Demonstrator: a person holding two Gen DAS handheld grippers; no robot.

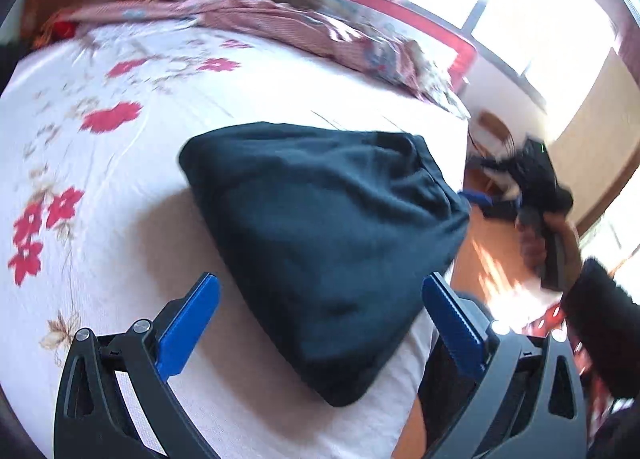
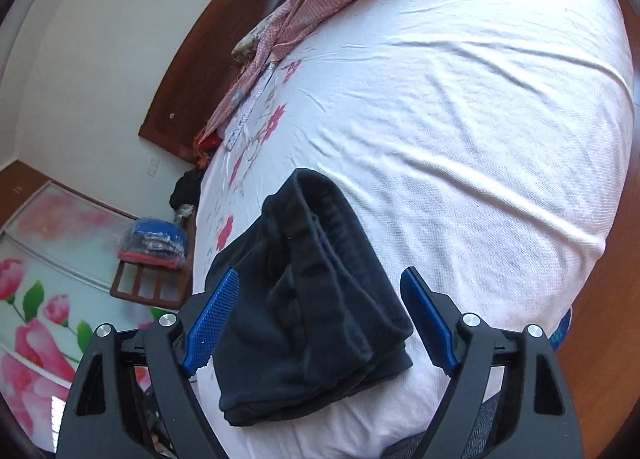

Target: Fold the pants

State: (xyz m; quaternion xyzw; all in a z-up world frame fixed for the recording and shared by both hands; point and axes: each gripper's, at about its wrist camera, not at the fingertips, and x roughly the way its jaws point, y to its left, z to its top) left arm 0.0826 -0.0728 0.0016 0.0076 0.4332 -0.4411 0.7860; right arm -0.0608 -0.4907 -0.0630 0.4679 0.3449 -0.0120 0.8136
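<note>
The dark navy pants (image 1: pixel 320 243) lie folded into a thick bundle near the edge of the bed. In the right wrist view the pants (image 2: pixel 316 311) show stacked layers with the waistband on top. My left gripper (image 1: pixel 320 315) is open and empty, its blue pads either side of the bundle's near end, above it. My right gripper (image 2: pixel 320 319) is open and empty, hovering over the bundle. The right gripper (image 1: pixel 536 187) also shows in the left wrist view, held in a hand beyond the bed's right edge.
The bed (image 2: pixel 480 119) has a white sheet with red flowers. A crumpled pink blanket (image 1: pixel 280 19) lies along the headboard side. A wooden stool with bagged clothes (image 2: pixel 156 255) stands beside the bed. Wooden floor (image 1: pixel 492 255) lies past the bed edge.
</note>
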